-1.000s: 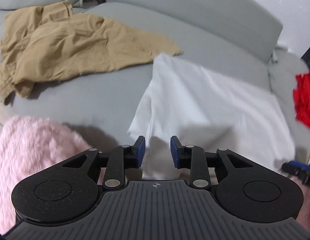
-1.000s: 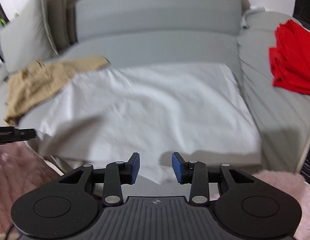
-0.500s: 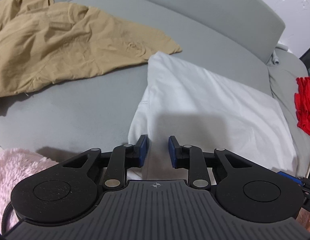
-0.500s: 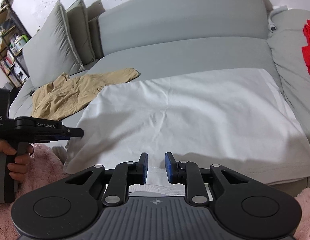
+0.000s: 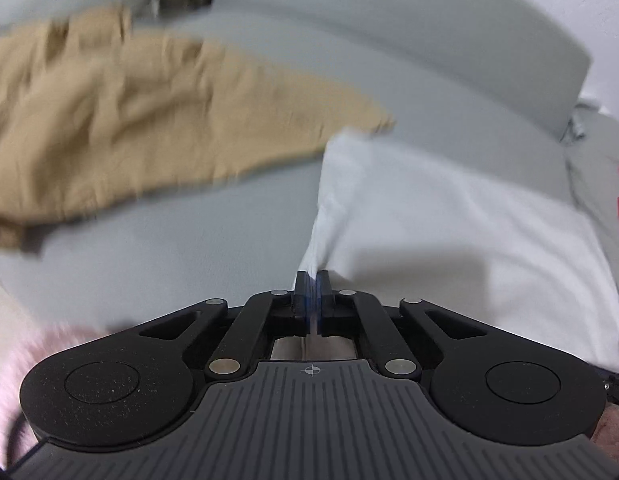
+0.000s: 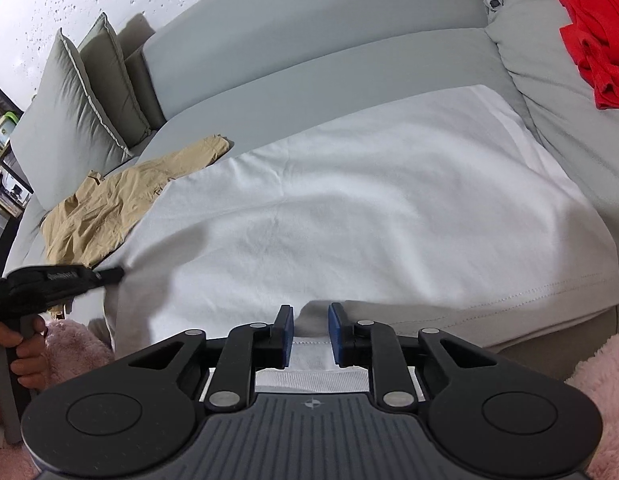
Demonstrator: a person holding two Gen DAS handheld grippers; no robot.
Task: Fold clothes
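Observation:
A white T-shirt lies spread flat on the grey sofa seat; it also shows in the left wrist view. My left gripper is shut on the shirt's near left corner, with cloth pinched between the blue pads. It also shows in the right wrist view at the shirt's left edge. My right gripper is partly open, its fingers astride the shirt's near hem, with cloth between them but not clamped.
Tan trousers lie crumpled on the seat left of the shirt, also in the right wrist view. A red garment lies on the right cushion. Grey pillows stand at the left end. Pink fluffy rug below.
My left gripper has shut on the shirt's left corner. My right gripper has moved in over the near hem and its fingers stand a little wider apart than half a second ago.

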